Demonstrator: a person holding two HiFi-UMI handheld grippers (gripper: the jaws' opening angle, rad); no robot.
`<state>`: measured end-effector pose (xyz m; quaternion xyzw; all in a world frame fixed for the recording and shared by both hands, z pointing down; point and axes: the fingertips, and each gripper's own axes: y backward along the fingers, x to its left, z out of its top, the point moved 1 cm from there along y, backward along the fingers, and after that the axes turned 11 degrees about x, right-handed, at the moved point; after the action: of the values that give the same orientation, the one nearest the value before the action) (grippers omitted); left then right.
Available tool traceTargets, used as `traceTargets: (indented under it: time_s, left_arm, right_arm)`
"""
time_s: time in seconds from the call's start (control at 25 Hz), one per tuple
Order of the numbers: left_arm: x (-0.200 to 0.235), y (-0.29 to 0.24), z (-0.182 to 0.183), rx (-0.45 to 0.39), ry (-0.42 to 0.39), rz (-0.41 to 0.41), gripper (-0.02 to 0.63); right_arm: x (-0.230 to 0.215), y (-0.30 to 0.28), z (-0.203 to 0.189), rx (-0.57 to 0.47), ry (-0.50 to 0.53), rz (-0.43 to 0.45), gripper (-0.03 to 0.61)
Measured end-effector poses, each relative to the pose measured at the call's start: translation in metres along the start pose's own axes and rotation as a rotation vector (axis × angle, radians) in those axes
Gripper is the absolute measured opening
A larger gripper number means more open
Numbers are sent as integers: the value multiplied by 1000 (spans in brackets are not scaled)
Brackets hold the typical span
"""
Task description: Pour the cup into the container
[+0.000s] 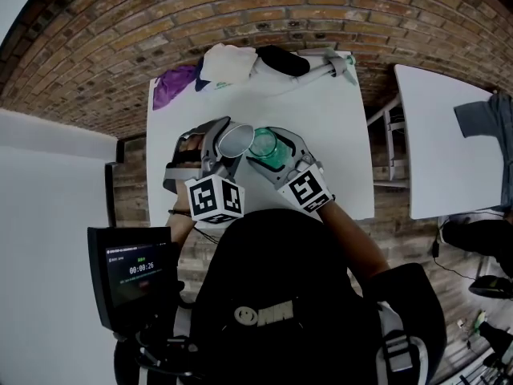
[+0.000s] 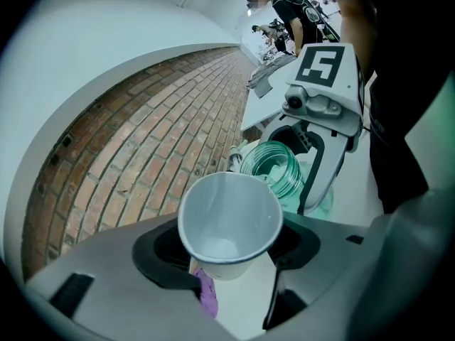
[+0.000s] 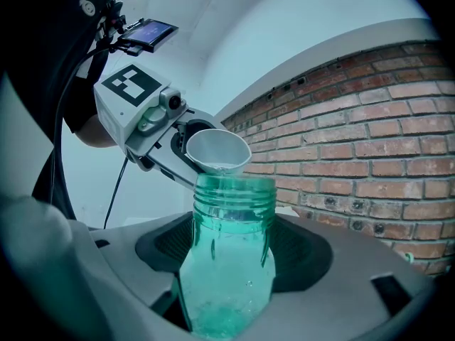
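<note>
My left gripper (image 1: 227,144) is shut on a white paper cup (image 1: 236,140), tilted with its rim toward the jar; in the left gripper view the cup (image 2: 229,224) fills the space between the jaws and its inside looks nearly bare. My right gripper (image 1: 268,152) is shut on a green see-through jar (image 1: 263,144), held upright above the white table (image 1: 337,127). From the right gripper view the jar (image 3: 227,258) stands between the jaws, its open mouth just under the cup (image 3: 217,150) lip. A little clear stuff lies at the jar's bottom.
At the table's far edge lie a purple cloth (image 1: 172,83), a white cloth (image 1: 228,64) and a dark object (image 1: 282,59). A second white table (image 1: 445,139) stands to the right. A small screen (image 1: 132,273) sits low left. Brick floor surrounds the tables.
</note>
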<state>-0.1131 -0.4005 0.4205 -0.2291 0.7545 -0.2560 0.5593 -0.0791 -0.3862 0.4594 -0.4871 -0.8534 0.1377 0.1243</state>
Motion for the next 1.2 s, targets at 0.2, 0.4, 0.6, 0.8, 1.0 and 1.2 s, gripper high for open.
traceTargets:
  time_s: [0.2,0.4,0.6,0.8,1.0,1.2]
  left_arm:
    - [-1,-3,-1,17,-8,-13,291]
    - [-2,0,0,43,-33,-21,291]
    - [-1,3,4,48,-55,-20,287]
    - [0,3,5,55,-77,-22,284]
    - [1,2,5,60,-87,-22,284]
    - [2,2,8,58,-104,-14,284]
  right_arm:
    - [0,0,-1,-1,0,0,327]
    - [-1,1,-1,-2,0,0,327]
    - [0,1,-1,-2,0,0,327]
    - [0,0,0,-2,-2,0,327]
    - [0,0,0,-1,-1,1,328]
    - [0,0,0,-1,0,-1,327]
